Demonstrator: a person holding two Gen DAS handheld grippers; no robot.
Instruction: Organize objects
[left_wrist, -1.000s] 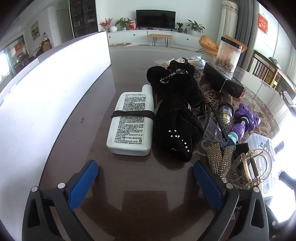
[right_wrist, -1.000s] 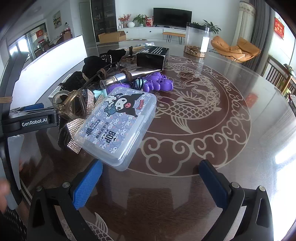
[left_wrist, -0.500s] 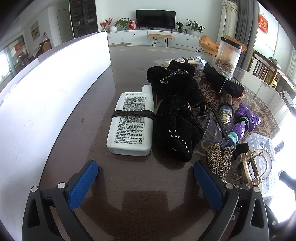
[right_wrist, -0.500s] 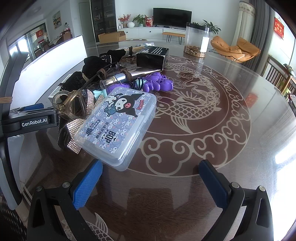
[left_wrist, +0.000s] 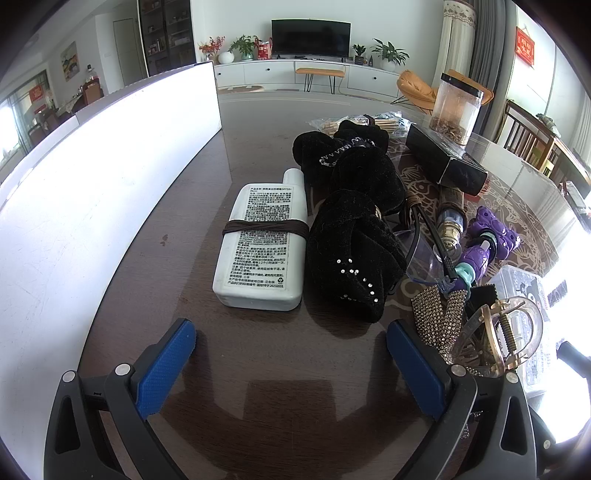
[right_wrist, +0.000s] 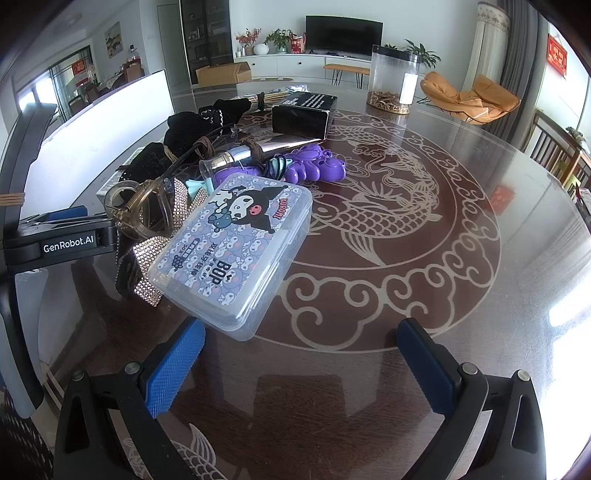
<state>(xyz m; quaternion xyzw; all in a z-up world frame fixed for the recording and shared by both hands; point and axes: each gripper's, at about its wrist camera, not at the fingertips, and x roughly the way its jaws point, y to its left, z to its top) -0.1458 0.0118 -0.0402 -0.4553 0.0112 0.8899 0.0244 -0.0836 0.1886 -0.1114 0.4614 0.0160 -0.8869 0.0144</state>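
Clutter sits in one pile, nothing sorted yet. Compared w/ the frames 1.0 s and 0.5 s ago nothing on the table moved; only the blurred shape at the lower left edge of the right wrist view is gone. So, in my judgement, task is at its start, no pick chosen.

Left gripper (left_wrist: 291, 365): jaws wide, empty, low in frame, pointing at the white flat plastic bottle w/ brown band (left_wrist: 264, 242), centre of frame, touching the black velvet cloth bundle (left_wrist: 351, 236).

Right gripper (right_wrist: 301, 363): jaws wide, empty. The clear plastic box w/ cartoon lid (right_wrist: 236, 251) lies just above its left finger, resting on the rhinestone strap (right_wrist: 146, 254).
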